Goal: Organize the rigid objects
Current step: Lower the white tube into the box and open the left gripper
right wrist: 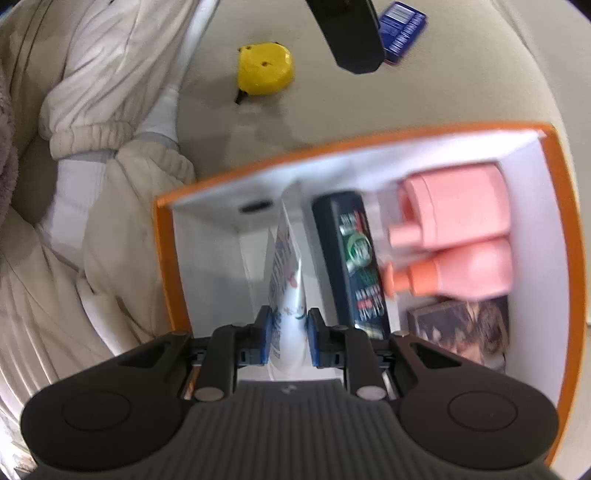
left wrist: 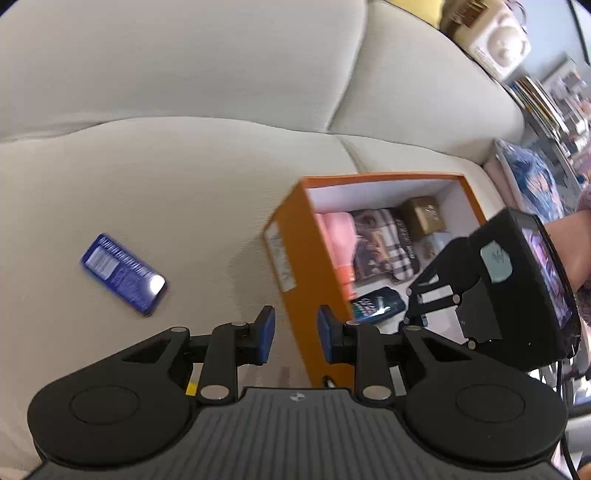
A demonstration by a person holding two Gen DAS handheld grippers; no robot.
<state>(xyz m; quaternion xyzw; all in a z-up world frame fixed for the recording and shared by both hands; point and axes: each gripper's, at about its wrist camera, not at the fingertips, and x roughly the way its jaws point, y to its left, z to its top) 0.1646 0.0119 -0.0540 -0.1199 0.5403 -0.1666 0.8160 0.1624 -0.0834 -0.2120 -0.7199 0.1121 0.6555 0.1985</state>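
An orange box (left wrist: 286, 236) with a white inside stands on the beige sofa and holds several items. My right gripper (right wrist: 289, 332) is shut on a white tube with blue print (right wrist: 288, 280), held inside the box (right wrist: 166, 258) beside a dark bottle (right wrist: 354, 258) and two pink bottles (right wrist: 465, 236). The right gripper also shows in the left wrist view (left wrist: 417, 306). My left gripper (left wrist: 296, 334) is open and empty, above the box's near left wall. A blue tin (left wrist: 123, 275) lies on the sofa to its left, also seen in the right wrist view (right wrist: 402, 29). A yellow tape measure (right wrist: 265, 68) lies beyond the box.
The sofa backrest cushions (left wrist: 184, 55) rise behind. A person's legs in cream trousers and white socks (right wrist: 92, 147) lie left of the box. Shelves with books and clutter (left wrist: 546, 92) stand at the far right. A brown box (left wrist: 423, 216) sits inside the orange box.
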